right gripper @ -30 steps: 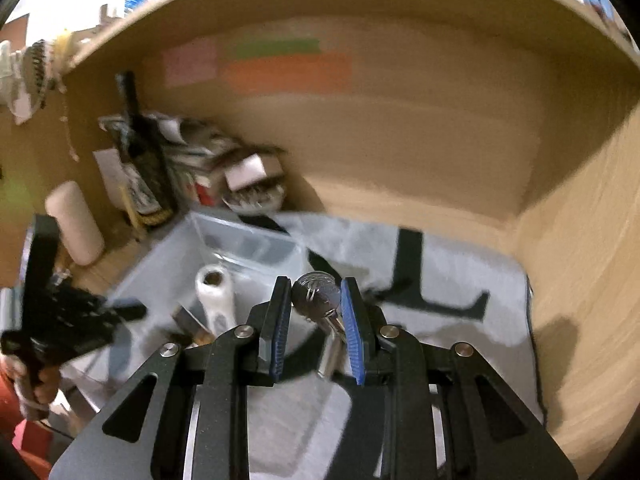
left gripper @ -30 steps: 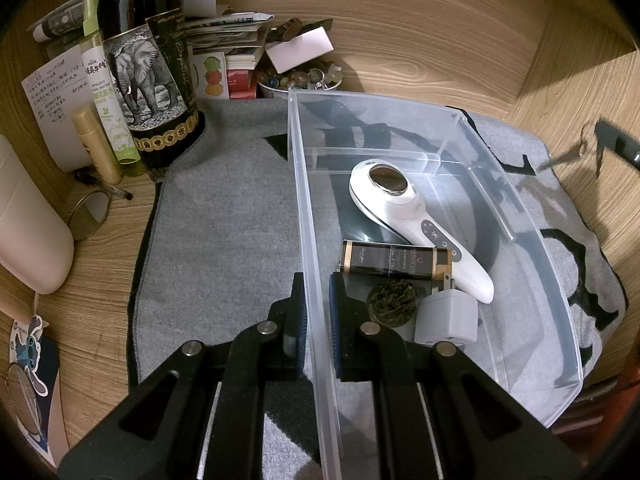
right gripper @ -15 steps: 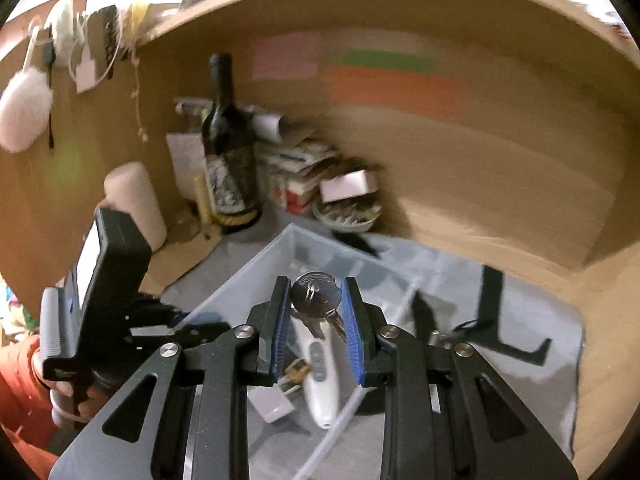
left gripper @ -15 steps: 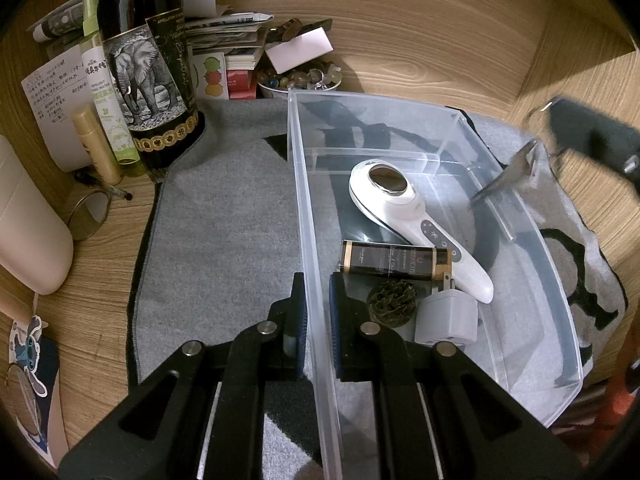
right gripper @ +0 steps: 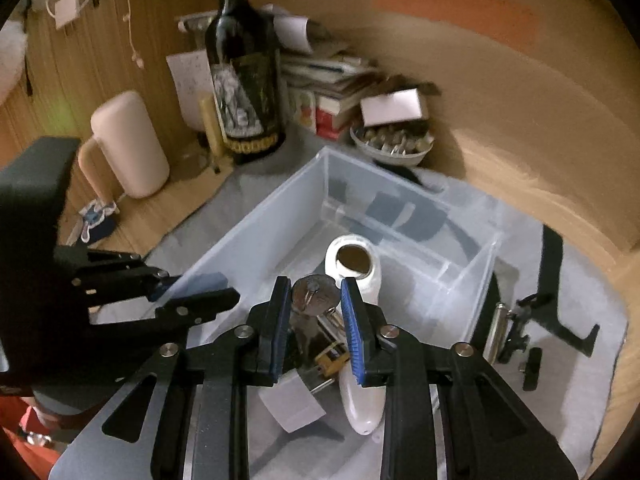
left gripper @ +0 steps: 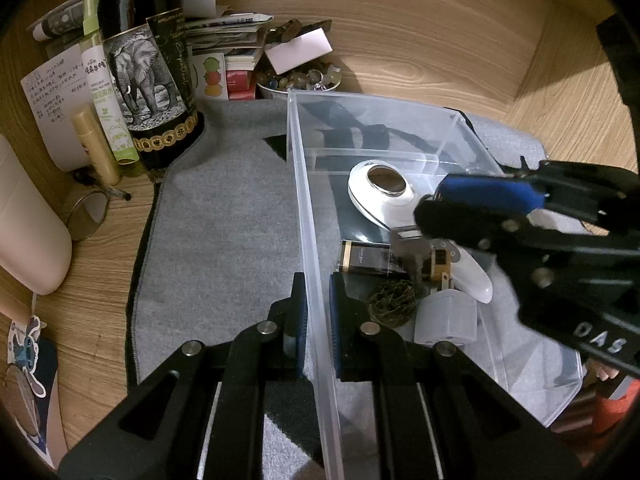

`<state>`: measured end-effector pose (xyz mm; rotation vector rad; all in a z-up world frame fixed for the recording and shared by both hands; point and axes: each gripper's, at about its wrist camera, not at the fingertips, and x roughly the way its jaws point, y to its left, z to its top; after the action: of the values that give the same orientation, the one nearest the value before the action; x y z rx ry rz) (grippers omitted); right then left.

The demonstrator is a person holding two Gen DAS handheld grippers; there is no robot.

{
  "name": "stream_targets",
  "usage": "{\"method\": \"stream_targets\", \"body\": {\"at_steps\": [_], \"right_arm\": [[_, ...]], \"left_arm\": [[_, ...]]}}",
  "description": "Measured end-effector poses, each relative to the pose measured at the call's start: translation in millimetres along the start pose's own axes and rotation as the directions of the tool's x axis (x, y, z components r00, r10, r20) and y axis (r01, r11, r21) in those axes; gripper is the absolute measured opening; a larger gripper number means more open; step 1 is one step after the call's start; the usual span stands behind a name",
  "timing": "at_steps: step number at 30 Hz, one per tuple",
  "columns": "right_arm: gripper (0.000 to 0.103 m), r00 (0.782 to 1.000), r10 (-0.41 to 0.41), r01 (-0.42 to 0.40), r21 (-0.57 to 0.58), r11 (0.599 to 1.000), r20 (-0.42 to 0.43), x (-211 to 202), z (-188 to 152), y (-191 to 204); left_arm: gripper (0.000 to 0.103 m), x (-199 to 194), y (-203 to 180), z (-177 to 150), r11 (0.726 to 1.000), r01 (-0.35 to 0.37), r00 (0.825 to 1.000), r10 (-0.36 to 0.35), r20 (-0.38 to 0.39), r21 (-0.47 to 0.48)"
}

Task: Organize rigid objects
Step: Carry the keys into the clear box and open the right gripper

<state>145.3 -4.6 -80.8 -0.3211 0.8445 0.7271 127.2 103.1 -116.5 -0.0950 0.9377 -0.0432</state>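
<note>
Since earlier, the right gripper [right gripper: 316, 320], jaws shut on keys [right gripper: 314, 298], was brought over the bin [left gripper: 298, 184], whose 9 o'clock wall is clamped by the left gripper [left gripper: 318, 320]. Releasing comes next.

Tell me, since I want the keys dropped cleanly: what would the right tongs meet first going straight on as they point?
Probably the white handheld device in the clear bin, directly beyond the keys held by the right tongs. Depth is unclear; the black-and-gold box may be closer.

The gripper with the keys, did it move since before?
Yes. The right gripper came in from the right edge of the left wrist view and now hangs over the clear bin, holding the keys above the white device.
</note>
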Motion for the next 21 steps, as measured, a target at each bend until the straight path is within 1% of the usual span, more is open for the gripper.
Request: {"method": "stream_targets", "body": {"at_steps": [4,6,8,10,11,13,14,16,18,21], "right_arm": [[0.024,1.000,0.011,-0.011,0.013,1.000,-0.024,3.2,-1.3,-1.6],[0.024,1.000,0.013,-0.013,0.016,1.000,-0.016,0.7,-1.1,-2.1],[0.027,1.000,-0.002,0.002,0.012,1.000,-0.004,-3.3,-0.4,-2.2],[0.040,1.000,-0.010,0.010,0.012,1.000,0.016,-9.3,0.1,-2.7],[0.043,0.999,-0.017,0.016,0.013,1.000,0.028,-12.7,0.5,-2.7],[0.057,0.998,-0.030,0.030,0.016,0.999,0.058,-21.4,0.5,-3.7],[0.061,0.997,-0.036,0.035,0.017,0.999,0.070,-25.2,0.9,-4.5],[0.072,0.994,-0.054,0.052,0.025,0.998,0.094,-33.4,1.0,-6.9],[0.078,0.990,-0.078,0.074,0.035,0.997,0.115,-40.5,1.2,-11.4],[0.079,0.982,-0.124,0.116,0.065,0.991,0.144,-52.6,0.5,-22.9]], "left_arm": [[0.009,-0.1,0.2,-0.2,1.000,-0.001,1.000,0.001,0.000,0.001],[0.009,-0.1,-0.4,0.1,1.000,-0.001,1.000,0.001,-0.001,0.001],[0.009,-0.4,-0.6,0.2,1.000,-0.002,1.000,0.002,-0.001,0.002],[0.009,-0.7,-0.3,0.4,1.000,-0.002,1.000,0.002,-0.001,0.001],[0.009,-0.6,-1.1,0.4,1.000,-0.002,1.000,0.002,-0.001,0.002],[0.009,-0.8,-0.4,0.5,1.000,-0.003,1.000,0.003,-0.001,0.002],[0.009,-0.6,-1.0,0.4,1.000,-0.003,1.000,0.003,-0.001,0.002],[0.009,-0.8,-0.7,0.4,1.000,-0.003,1.000,0.003,-0.001,0.002],[0.009,-0.7,-1.1,0.3,1.000,-0.003,1.000,0.003,-0.001,0.002],[0.009,-1.0,-1.6,0.5,1.000,-0.003,1.000,0.003,-0.001,0.003]]}}
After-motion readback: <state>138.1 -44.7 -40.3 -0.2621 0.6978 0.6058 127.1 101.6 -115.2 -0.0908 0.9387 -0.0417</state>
